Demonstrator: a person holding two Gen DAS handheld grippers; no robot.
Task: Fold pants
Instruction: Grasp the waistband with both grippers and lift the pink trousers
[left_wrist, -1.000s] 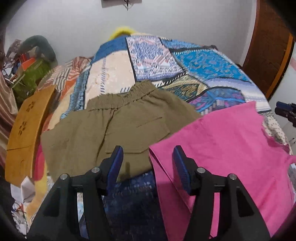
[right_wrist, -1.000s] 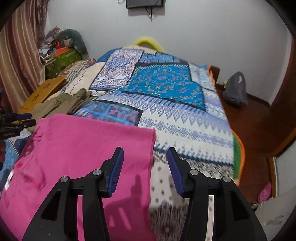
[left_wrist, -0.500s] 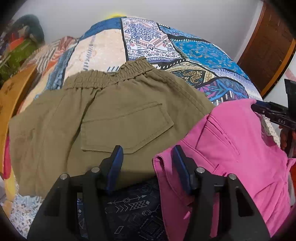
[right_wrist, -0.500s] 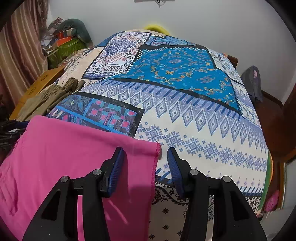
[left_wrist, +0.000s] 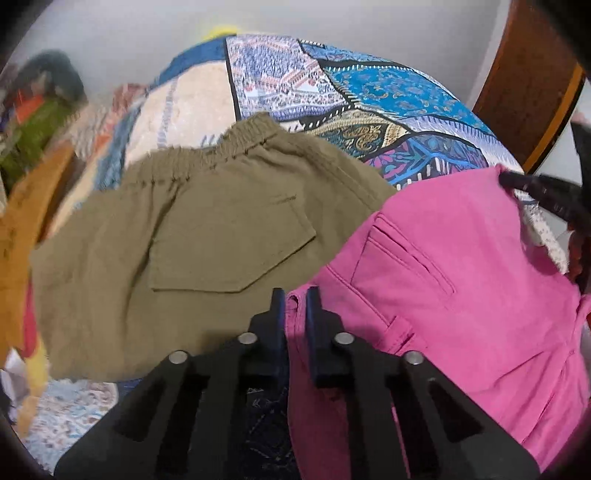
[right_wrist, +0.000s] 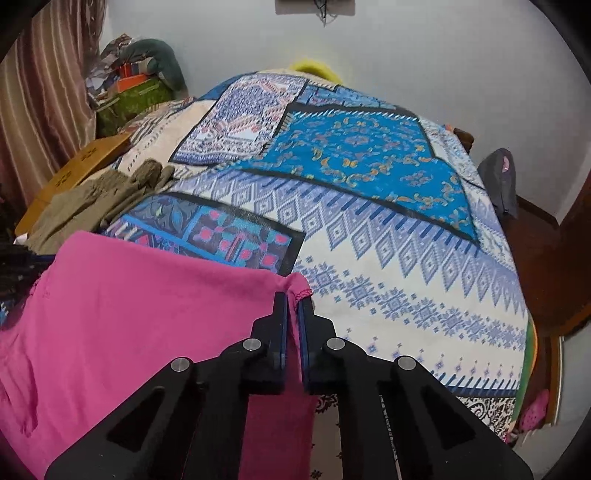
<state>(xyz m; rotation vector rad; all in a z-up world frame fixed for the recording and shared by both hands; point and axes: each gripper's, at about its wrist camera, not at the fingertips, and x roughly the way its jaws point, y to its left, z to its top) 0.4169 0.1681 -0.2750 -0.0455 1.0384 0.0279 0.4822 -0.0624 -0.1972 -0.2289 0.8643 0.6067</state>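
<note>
Both jaw pairs, gaping a second ago, are now pinching the pink pants (left_wrist: 461, 280) lying on the bed (right_wrist: 388, 258): left hand-held gripper (left_wrist: 295, 306) gripping the waistband corner beside olive shorts (left_wrist: 192, 240), right hand-held gripper (right_wrist: 292, 314) clamping the hem corner, likely readying a fold.

The pink pants (left_wrist: 461, 280) are smooth, matt woven cloth with neat stitched seams. The olive shorts (left_wrist: 207, 236) are a coarser, matt cloth, gathered and puckered at the waistband. The bedspread (right_wrist: 369, 206) is printed cloth with a slight sheen. Both tongs, left (left_wrist: 295, 310) and right (right_wrist: 291, 314), are matt black plastic with shiny metal pins and blue ribbed pads. The board (right_wrist: 77, 173) beside the bed looks like smooth wood.
</note>
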